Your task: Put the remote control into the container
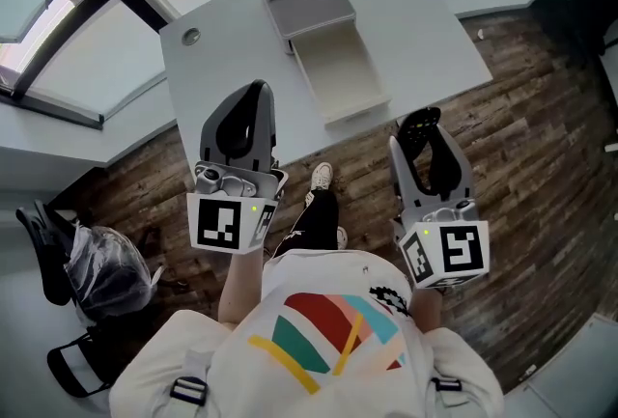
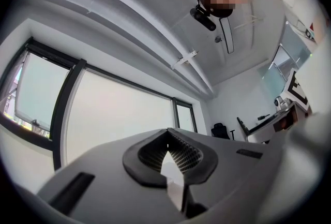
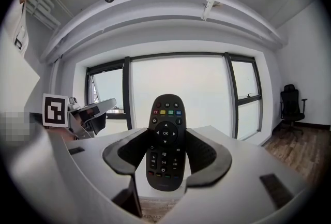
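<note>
We see a pale grey table [image 1: 425,30] standing on dark wooden plank flooring [image 1: 526,126]. On it lies an open cream rectangular container [image 1: 338,73] with its grey lid folded back. The left gripper [image 2: 168,137] is raised toward the window, its jaws together on nothing. The right gripper [image 3: 166,158] is clamped on the black oval push-button remote control [image 3: 165,124], held off the table's near edge and apart from the container.

Bright daylight, fisheye edges — glare, perhaps
</note>
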Available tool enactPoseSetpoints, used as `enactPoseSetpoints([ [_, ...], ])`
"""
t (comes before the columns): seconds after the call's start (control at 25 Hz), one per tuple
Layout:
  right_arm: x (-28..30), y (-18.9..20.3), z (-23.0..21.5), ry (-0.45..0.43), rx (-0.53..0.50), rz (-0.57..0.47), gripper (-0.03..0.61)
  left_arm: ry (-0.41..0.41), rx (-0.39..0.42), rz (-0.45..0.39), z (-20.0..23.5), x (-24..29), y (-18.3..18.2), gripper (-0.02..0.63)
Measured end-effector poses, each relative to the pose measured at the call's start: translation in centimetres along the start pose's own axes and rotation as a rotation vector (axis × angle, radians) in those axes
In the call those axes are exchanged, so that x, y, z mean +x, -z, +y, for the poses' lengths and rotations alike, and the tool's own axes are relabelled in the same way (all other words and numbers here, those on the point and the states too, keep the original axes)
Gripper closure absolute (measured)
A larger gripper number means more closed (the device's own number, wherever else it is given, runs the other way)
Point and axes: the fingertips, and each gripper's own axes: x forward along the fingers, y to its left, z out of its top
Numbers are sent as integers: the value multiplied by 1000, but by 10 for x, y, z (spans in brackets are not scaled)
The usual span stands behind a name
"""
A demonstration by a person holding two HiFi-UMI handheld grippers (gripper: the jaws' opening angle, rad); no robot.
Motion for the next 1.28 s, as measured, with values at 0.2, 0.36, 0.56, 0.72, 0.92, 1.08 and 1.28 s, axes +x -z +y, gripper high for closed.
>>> enactPoseSetpoints([
  [0.2,56,-11,-3,-6,-11,17,347,-9,-24,-3,38,41,13,606],
  [0.36,106,-34,-2,-26,-31,16,347,-19,-46,-16,73,78,14,606],
  [0.56,165,-53,6,-48,-57,21,347,-31,-63,-28,115,111,18,606],
  [0.72,199,-51,6,-47,-58,59,347,-29,-78,-5,137,131,34,606],
  [0.92,222,-34,0,-42,-38,141,347,-40,-109,33,149,147,55,606],
  [1.08,233,-22,-10,-70,-25,188,347,-65,-121,61,149,155,66,606],
  [1.28,250,-13,-23,-105,-15,230,347,-82,-103,88,142,165,78,606],
])
